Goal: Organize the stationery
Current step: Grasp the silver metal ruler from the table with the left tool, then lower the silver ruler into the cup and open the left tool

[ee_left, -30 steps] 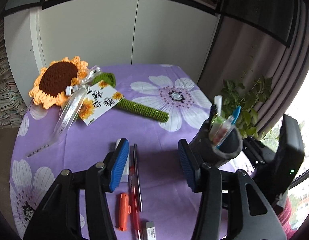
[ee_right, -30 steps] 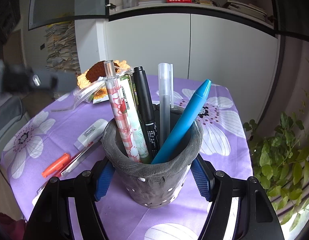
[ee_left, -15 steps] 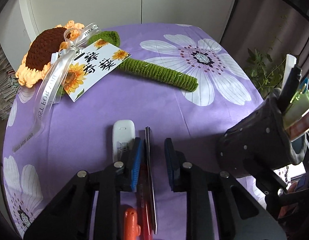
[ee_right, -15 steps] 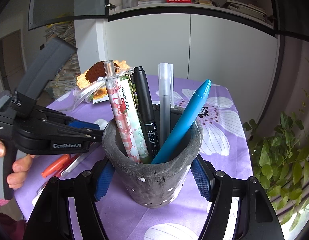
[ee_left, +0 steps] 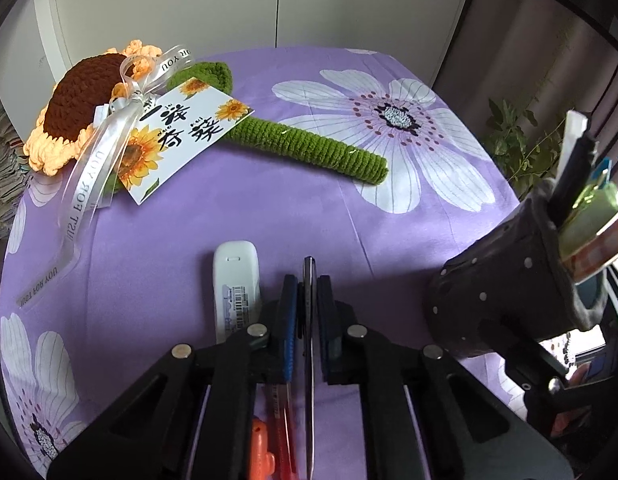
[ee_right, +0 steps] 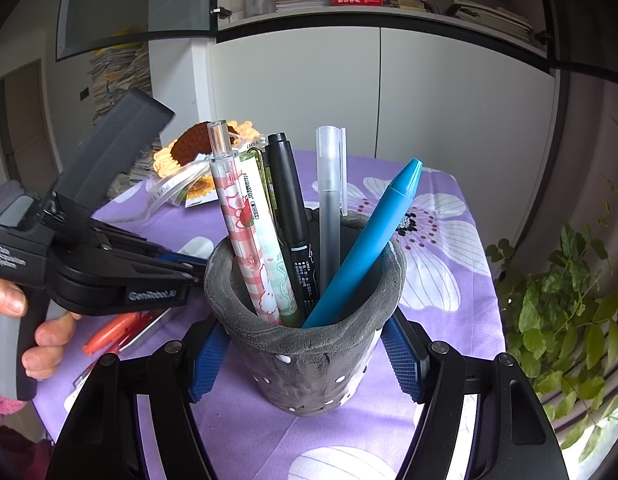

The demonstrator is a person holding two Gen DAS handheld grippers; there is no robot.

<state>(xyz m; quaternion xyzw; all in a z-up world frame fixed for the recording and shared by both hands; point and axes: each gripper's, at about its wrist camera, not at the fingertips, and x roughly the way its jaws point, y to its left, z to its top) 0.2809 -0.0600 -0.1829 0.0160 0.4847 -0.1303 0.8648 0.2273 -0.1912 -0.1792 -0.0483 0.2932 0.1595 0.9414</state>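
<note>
My left gripper is shut on a slim dark pen lying on the purple flowered cloth. A red pen, an orange marker and a white correction tape lie just left of it. My right gripper is shut on a grey pen cup, which holds several pens, among them a blue one. The cup also shows in the left wrist view at the right. The left gripper shows in the right wrist view, left of the cup.
A crocheted sunflower with a green stem, ribbon and card lies at the back left of the table. A leafy plant stands beyond the table's right edge. White cabinets stand behind.
My left gripper came down over the dark pen and its jaws closed on it. The right gripper and cup have not moved.
</note>
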